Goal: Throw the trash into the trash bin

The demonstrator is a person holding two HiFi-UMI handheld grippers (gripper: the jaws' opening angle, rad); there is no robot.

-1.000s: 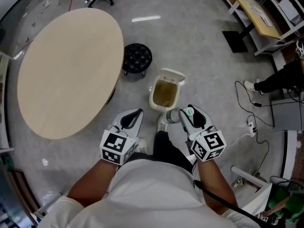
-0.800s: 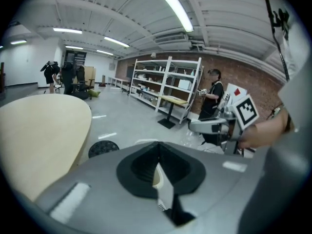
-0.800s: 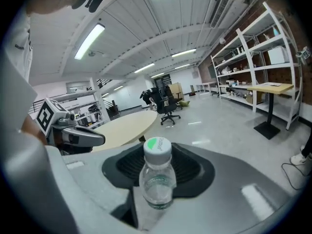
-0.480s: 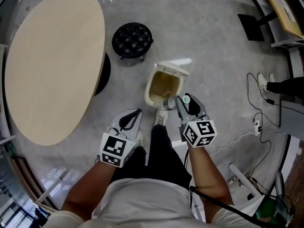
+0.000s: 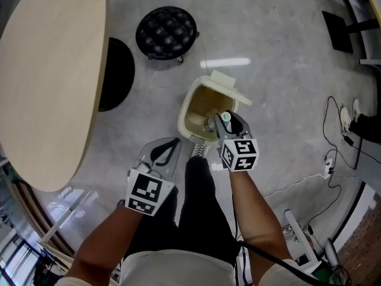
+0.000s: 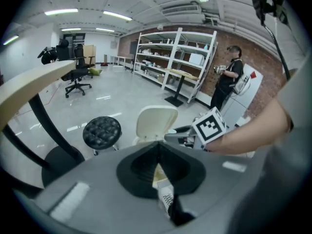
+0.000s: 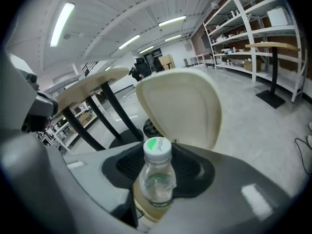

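The right gripper (image 5: 221, 124) holds a clear bottle (image 7: 156, 179) with a green-and-white cap, fingers (image 7: 234, 189) clamped on its body, just above the open trash bin (image 5: 186, 109). The left gripper (image 5: 168, 146) hangs beside the bin, fingers together, empty.

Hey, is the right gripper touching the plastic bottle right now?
Touching. The right gripper view shows the right gripper with its jaws pressed on both sides of the plastic bottle.

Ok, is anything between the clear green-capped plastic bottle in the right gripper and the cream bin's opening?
No, bare: the head view shows the bottle right over the open bin.
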